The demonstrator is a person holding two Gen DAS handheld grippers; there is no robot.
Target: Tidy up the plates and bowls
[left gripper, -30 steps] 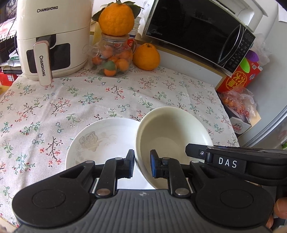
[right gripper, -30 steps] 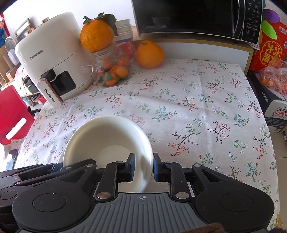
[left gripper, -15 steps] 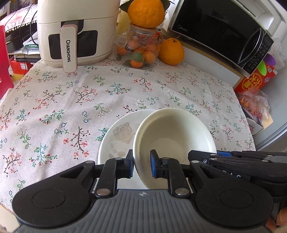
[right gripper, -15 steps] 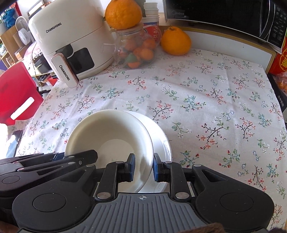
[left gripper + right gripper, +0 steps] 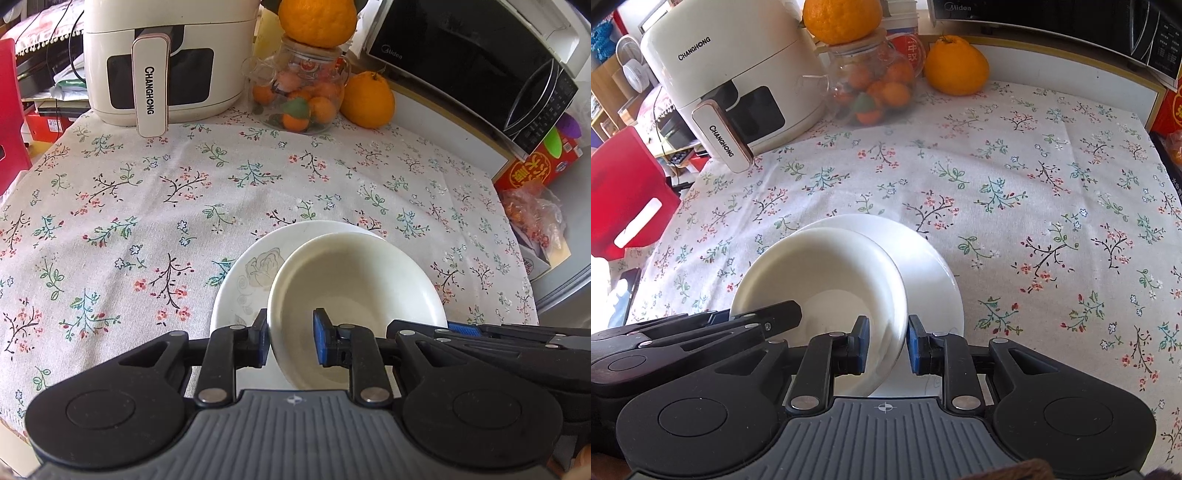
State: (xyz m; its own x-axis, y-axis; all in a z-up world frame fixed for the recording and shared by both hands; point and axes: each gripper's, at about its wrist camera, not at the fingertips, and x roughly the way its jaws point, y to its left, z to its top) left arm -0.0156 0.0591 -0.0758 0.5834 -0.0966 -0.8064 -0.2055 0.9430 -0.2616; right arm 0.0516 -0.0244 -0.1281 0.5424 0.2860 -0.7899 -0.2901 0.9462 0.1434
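I see a plain cream-white bowl (image 5: 354,280), deep and unmarked inside, sitting tilted on a white plate (image 5: 251,280) that carries a pale embossed rose pattern; the plate lies flat on the floral tablecloth (image 5: 147,206) near the front edge of the table. My left gripper (image 5: 289,341) straddles the bowl's left rim and its jaws are opening: the outer pad is at the wall while the inner blue pad stands clear of it. My right gripper (image 5: 885,343) straddles the bowl's right rim in the same way, its jaws also opening, with the rim between the pads and small gaps visible. At the back stand the white air fryer (image 5: 166,59), a glass jar of small oranges (image 5: 299,92) with a large orange (image 5: 314,20) on its lid, another orange (image 5: 365,99) beside it, and the black microwave (image 5: 472,62). Against a second ago, the bowl has moved from beside the plate, where it overlapped only the plate's edge, to sit over the plate itself, and both sets of jaws stand wider than they did then.
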